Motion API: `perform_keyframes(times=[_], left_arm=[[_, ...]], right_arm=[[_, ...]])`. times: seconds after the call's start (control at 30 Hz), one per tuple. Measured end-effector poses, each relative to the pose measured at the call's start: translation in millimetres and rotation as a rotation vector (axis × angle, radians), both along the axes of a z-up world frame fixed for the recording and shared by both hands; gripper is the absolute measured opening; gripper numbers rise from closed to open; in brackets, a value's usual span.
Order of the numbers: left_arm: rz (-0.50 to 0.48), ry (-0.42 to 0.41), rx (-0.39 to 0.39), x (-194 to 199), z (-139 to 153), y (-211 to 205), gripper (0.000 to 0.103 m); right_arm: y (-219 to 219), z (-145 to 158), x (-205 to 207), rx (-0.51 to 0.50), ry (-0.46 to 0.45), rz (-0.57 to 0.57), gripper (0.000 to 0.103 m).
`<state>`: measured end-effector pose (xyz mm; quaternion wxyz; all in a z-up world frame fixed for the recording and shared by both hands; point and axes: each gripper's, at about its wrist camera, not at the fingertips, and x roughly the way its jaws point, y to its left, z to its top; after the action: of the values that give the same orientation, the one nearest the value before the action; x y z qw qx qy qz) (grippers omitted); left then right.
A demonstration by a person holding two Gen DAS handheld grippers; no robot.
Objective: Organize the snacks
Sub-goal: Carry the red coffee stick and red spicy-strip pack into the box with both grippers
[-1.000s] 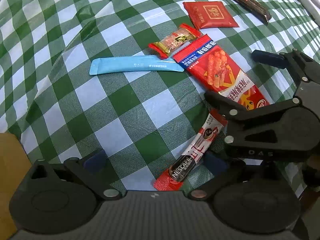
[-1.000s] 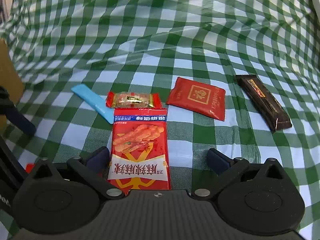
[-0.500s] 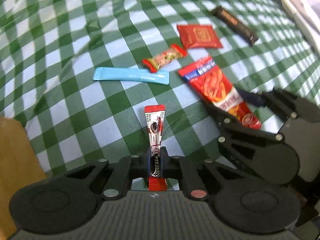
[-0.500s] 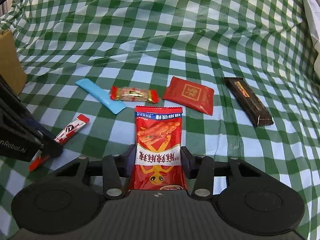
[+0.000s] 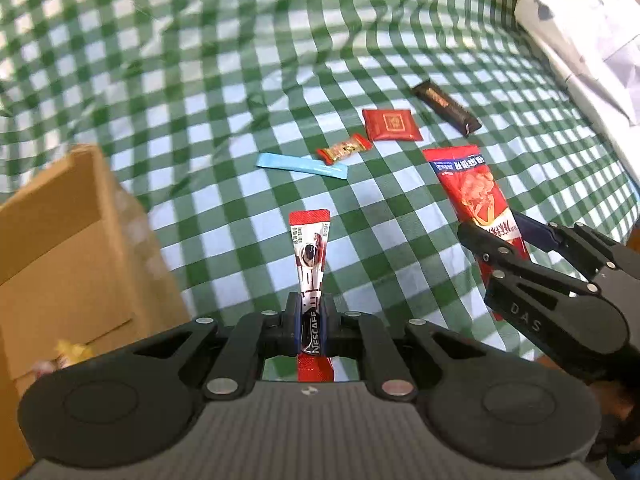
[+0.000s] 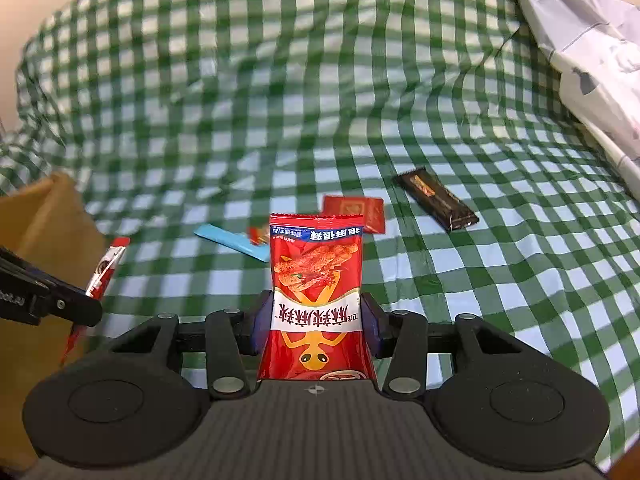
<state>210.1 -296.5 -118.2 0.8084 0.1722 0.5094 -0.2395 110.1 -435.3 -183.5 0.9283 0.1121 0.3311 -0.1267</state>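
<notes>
Left tool (image 5: 308,320) pinching coffee stick (image 5: 310,256); right tool (image 6: 316,320) pinching red snack bag (image 6: 316,280)

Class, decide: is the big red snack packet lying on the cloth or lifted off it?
Lifted. The red snack packet stands clamped between the right tongs, its top edge free above the checked cloth.

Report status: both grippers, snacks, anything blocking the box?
Left gripper shut on Nescafe stick; right gripper shut on red snack bag. Four snacks on checked cloth. Cardboard box at left, nothing in the way.
</notes>
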Motion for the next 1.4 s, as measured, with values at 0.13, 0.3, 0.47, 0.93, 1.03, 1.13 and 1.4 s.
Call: perform_keyframes(times=[0.13, 0.3, 0.47, 0.93, 1.03, 1.13, 1.4], left_arm=[[0.029, -0.045, -0.007, -30.5, 27.1, 29.2, 0.009], [0.086, -0.079, -0.022, -65.7, 53.1, 73.0, 0.009], [0.153, -0.12, -0.025, -97.1, 73.5, 119.0, 0.009], [0.308, -0.174, -0.033, -164.5, 96.8, 220.3, 0.009], [0.318, -0.183, -0.036, -175.4, 98.9, 232.5, 0.009], [0.325, -0.191, -0.045, -184.1, 99.9, 240.7, 0.009], [0.337, -0.201, -0.06, -197.7, 100.7, 252.0, 0.009]], right_arm=[[29.1, 32.5, -29.3, 0.008, -0.053, 0.027, 0.048], [69.0, 63.6, -64.6, 0.02, -0.096, 0.089, 0.048], [112.6, 84.5, -96.2, 0.024, -0.116, 0.167, 0.048], [217.5, 120.4, -149.0, -0.006, -0.151, 0.369, 0.048], [233.1, 123.1, -157.3, -0.016, -0.152, 0.393, 0.048], [245.2, 124.9, -165.2, -0.03, -0.153, 0.417, 0.048], [261.8, 131.6, -178.3, -0.067, -0.163, 0.437, 0.048]])
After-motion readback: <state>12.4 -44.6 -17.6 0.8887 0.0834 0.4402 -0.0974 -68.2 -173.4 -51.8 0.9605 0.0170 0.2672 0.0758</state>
